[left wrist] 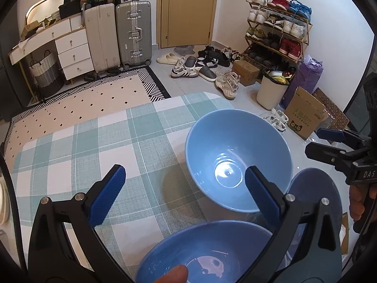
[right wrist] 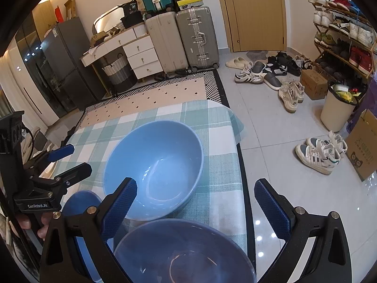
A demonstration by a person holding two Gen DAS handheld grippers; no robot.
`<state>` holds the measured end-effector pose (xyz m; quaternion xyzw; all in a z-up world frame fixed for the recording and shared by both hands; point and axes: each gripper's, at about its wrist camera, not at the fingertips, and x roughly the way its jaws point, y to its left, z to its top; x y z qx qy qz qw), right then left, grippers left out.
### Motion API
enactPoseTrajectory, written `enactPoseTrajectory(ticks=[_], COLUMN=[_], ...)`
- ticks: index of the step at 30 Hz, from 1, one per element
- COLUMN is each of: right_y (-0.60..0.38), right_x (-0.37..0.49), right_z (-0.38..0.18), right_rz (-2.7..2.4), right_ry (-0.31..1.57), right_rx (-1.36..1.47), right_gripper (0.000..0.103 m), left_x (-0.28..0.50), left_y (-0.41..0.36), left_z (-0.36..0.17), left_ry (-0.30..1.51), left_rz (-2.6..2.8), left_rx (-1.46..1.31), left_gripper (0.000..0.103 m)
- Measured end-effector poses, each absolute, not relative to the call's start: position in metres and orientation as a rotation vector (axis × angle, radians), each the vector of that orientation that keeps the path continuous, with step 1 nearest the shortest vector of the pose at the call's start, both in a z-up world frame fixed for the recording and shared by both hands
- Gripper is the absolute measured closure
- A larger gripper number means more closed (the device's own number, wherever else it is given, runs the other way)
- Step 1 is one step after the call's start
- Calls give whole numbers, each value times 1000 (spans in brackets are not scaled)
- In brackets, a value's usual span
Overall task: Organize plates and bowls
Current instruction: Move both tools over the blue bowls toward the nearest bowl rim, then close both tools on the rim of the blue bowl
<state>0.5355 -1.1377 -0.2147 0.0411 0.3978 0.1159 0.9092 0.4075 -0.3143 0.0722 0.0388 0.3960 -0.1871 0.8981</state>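
A light blue bowl (left wrist: 238, 158) (right wrist: 153, 165) stands upright on the green-and-white checked tablecloth (left wrist: 94, 141) (right wrist: 221, 165). A darker blue bowl (left wrist: 205, 252) (right wrist: 183, 252) sits nearer, low in both wrist views. Beside them lies a blue plate (left wrist: 315, 193) (right wrist: 80, 202), partly hidden by the fingers. My left gripper (left wrist: 185, 195) (right wrist: 79, 159) is open and holds nothing; its right finger overlaps the light bowl's near rim in the left wrist view. My right gripper (right wrist: 195, 207) (left wrist: 314, 141) is open too, hovering over the near bowl.
The table's right edge (right wrist: 238, 146) drops to a tiled floor with scattered shoes (right wrist: 318, 153), a white bin (right wrist: 337, 110) and a cardboard box (right wrist: 362, 146). A patterned rug (left wrist: 94, 99) lies beyond the table. Something white (right wrist: 50, 168) shows behind the left gripper.
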Motion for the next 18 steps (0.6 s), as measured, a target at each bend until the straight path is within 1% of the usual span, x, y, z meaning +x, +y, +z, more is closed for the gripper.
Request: enactPoseTrajectory(ticks=[11,18], right_y=[-1134,-1129], right_x=[559,574], right_z=[-234,-247], right_rz=[233,243], right_ry=[877,919], right_rx=[70,62], right_gripper=[1,5], left_x=[432,443], left_y=[-320,-325], left_z=[49,36], left_ry=[879,912], left_rz=[-372,-380], left_rx=[80,67], left_gripper=[2,3])
